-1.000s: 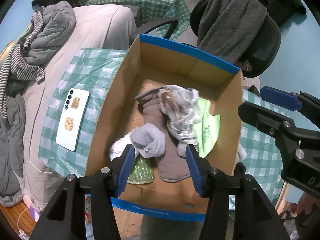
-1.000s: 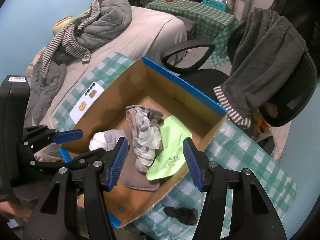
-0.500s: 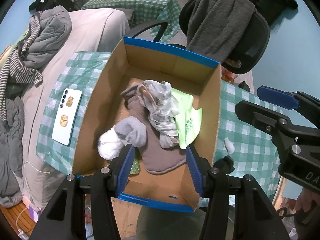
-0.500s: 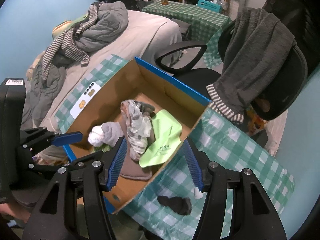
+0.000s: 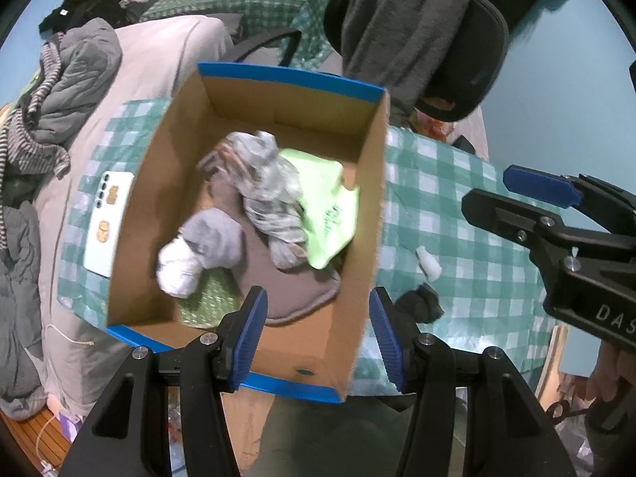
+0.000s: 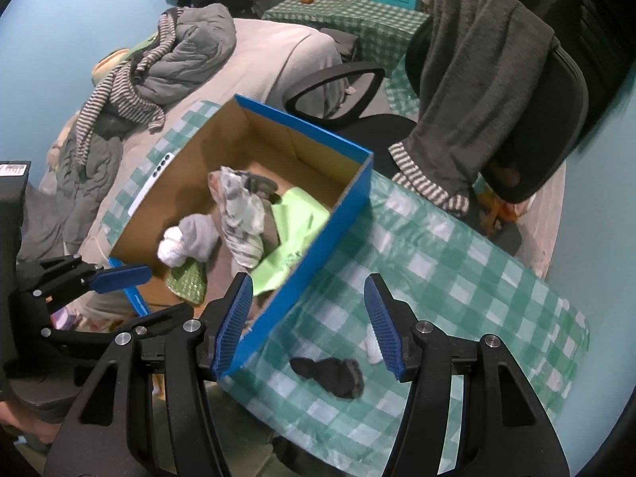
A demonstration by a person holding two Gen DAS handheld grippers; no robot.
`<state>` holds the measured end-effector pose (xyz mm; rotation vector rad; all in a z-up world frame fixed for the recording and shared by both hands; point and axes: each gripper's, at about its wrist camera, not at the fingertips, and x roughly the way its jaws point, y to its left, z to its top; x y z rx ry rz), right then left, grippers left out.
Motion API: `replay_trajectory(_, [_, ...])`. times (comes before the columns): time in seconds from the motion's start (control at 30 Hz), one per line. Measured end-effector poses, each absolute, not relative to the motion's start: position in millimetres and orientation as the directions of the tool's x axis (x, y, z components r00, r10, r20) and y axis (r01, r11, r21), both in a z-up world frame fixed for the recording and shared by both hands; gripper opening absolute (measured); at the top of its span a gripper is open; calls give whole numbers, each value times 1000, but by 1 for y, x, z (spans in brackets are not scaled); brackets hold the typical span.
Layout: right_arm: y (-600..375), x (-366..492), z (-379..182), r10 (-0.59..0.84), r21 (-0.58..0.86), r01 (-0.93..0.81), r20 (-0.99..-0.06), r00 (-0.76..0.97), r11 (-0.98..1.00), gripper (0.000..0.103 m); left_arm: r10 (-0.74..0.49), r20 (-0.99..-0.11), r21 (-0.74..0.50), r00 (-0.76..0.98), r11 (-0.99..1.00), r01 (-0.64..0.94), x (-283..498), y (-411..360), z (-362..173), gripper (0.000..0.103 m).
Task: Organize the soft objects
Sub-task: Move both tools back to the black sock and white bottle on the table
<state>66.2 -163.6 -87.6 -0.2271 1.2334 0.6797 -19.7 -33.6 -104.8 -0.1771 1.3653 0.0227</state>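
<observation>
R gripper (image 6: 309, 320) hangs released, nothing btwn the blue pads, pointing down over the checked tablecloth (image 6: 457, 262) just beside the box's blue side wall. L gripper (image 5: 316, 336) is likewise spread and empty, above the near right corner of the cardboard box (image 5: 274, 117).

Below the R gripper, outside the box, lie a dark sock (image 6: 330, 371) and a small white sock (image 6: 373, 348), close together on the cloth, near the table's front edge. In the box already: lime-green cloth (image 5: 324, 206), grey patterned garment (image 5: 270, 194), grey sock (image 5: 216, 236) against a white balled sock (image 5: 177, 270), brown fabric underneath.

Dark sock looks light, limp, not fragile or slippery; prob. drapes when lifted. Best pinch: its bunched middle, pads pressed down into the pile so both layers come up. White one is small, so easy to miss.

Phone (image 5: 105, 220) sits left of box, well clear.
</observation>
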Motion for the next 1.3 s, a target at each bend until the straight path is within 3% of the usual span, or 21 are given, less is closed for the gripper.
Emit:
replay_trajectory(0.83, [-237,74,-145,276,184,-548,-957,89,816,59,-122,-982,-130,141,990,-48,-21,-119,-133,55])
replay_trajectory(0.97, [-241,74,-155,273,187,-563,-960,71,805,59,-122,-983,-133,140,989,-66,-23,-131,-138,69])
replay_trajectory(1.3, [-248,72,-180,262,193,-595,-965,30,780,59,-163,-980,-182,117,969,-168,-29,-144,-162,73])
